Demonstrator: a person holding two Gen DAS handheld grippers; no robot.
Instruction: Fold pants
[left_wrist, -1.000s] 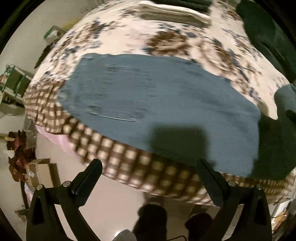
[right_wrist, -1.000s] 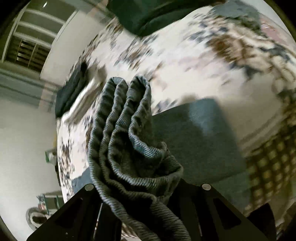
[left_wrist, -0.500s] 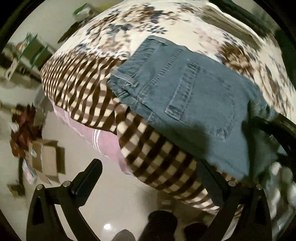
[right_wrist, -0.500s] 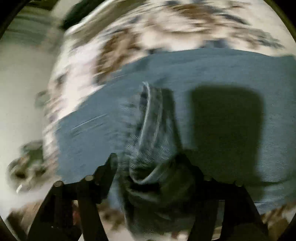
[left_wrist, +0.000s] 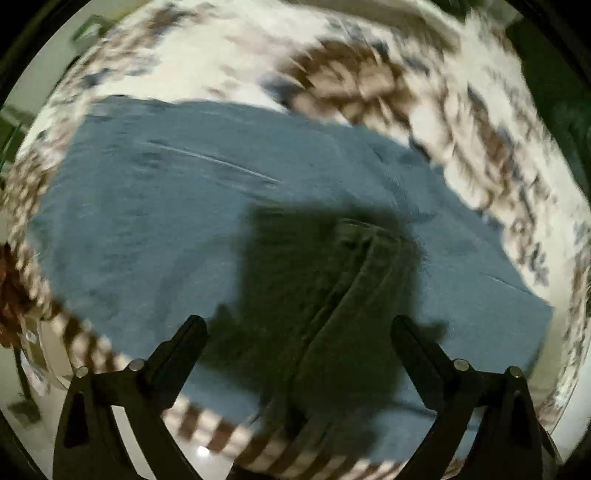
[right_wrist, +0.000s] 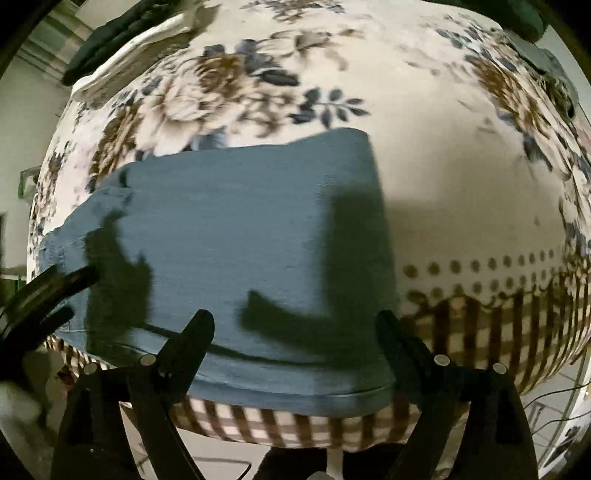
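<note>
Blue jeans (right_wrist: 229, 236) lie folded flat on the floral blanket (right_wrist: 443, 177), their near hem at the bed's checked edge. My right gripper (right_wrist: 295, 321) hangs just above that hem, its jaws opening, with nothing between them. In the blurred left wrist view the jeans (left_wrist: 166, 221) fill the middle, and a thick seam runs through the gripper's shadow. My left gripper (left_wrist: 298, 325) points down over them, jaws wide but closing, pads off the cloth. The left gripper's fingers (right_wrist: 48, 291) also show at the left edge of the right wrist view, by the jeans' left end.
A stack of folded dark and white clothes (right_wrist: 129, 37) sits at the back left of the bed. A dark green garment (left_wrist: 554, 74) lies at the far right. The checked blanket border (right_wrist: 295, 421) drops to a pale floor, with cables (right_wrist: 554, 398) at the right.
My right gripper held a bunch of denim, then opened and let it go; the jeans now lie flat. The left gripper swung over the jeans and came lower.
</note>
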